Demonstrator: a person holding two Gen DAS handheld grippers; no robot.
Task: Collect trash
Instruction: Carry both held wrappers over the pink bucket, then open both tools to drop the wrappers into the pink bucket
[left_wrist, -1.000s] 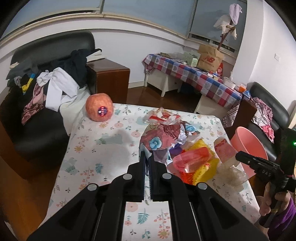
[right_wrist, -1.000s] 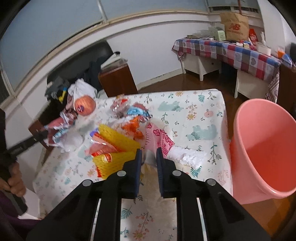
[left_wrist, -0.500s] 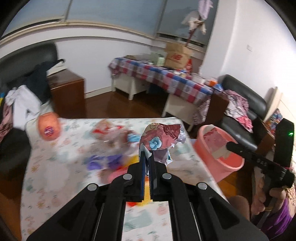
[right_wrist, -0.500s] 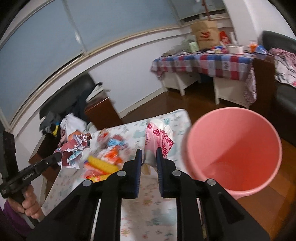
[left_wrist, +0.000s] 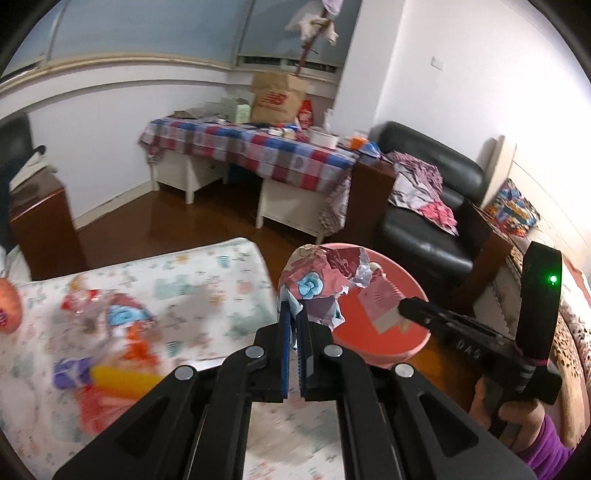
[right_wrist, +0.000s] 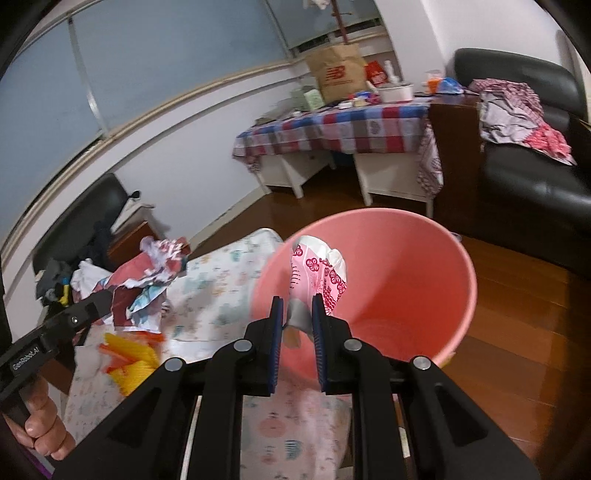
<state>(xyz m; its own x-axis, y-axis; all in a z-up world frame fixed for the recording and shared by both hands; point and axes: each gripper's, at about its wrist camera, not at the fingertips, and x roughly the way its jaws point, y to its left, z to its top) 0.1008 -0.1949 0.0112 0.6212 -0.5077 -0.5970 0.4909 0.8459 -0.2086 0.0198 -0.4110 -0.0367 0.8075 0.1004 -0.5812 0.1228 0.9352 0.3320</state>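
Because trash goes in the pink bucket (right_wrist: 406, 280), the right gripper (right_wrist: 297, 314) holds a pink wrapper (right_wrist: 317, 269) squeezed tight over its mouth. Beside it, the left gripper (left_wrist: 291, 317) pinches a torn wrapper (left_wrist: 321, 280) above the bench (left_wrist: 207, 280) edge.

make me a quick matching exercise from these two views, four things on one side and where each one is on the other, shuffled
Things:
1. pink wrapper
2. crumpled wrapper
3. brown paper bag
4. pink bucket

Places:
A. on the checkered table
B. on the wooden floor beside the flowered table
C. in the right gripper, over the bucket's mouth
D. in the left gripper

Pairs: 1-C, 2-D, 3-A, 4-B
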